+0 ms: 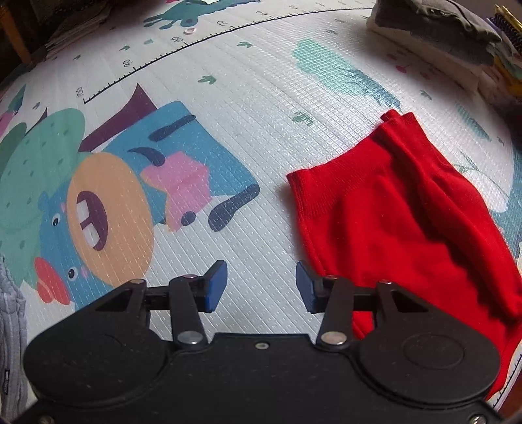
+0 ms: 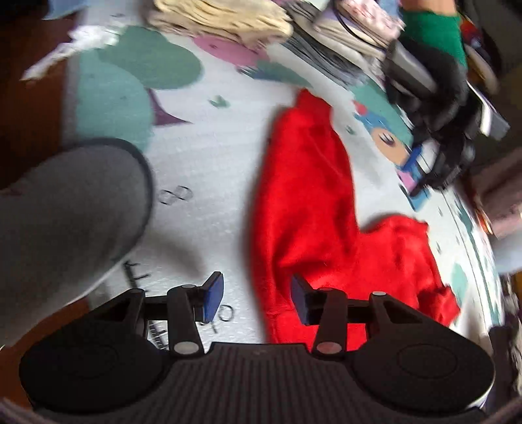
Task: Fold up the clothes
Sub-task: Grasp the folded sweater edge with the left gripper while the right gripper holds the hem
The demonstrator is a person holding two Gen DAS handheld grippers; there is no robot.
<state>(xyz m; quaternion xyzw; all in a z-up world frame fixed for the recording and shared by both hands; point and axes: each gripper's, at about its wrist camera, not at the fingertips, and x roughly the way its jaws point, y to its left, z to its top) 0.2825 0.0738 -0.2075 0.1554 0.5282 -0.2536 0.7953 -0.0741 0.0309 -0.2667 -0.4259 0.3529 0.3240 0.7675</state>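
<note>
A red knit garment (image 1: 404, 208) lies on the cartoon play mat (image 1: 248, 107), to the right of centre in the left wrist view. My left gripper (image 1: 261, 287) is open and empty, above the mat just left of the garment's near edge. In the blurred right wrist view the same red garment (image 2: 310, 202) lies crumpled with one sleeve stretched away. My right gripper (image 2: 257, 296) is open and empty, its right finger over the garment's near edge. The other gripper (image 2: 434, 124) shows at the far right there.
A stack of folded clothes (image 1: 434, 39) sits at the mat's far right corner. A grey garment (image 1: 9, 326) lies at the left edge. In the right wrist view a grey-clad knee (image 2: 65, 208) is at the left, and piled clothes and books (image 2: 293, 29) lie along the far side.
</note>
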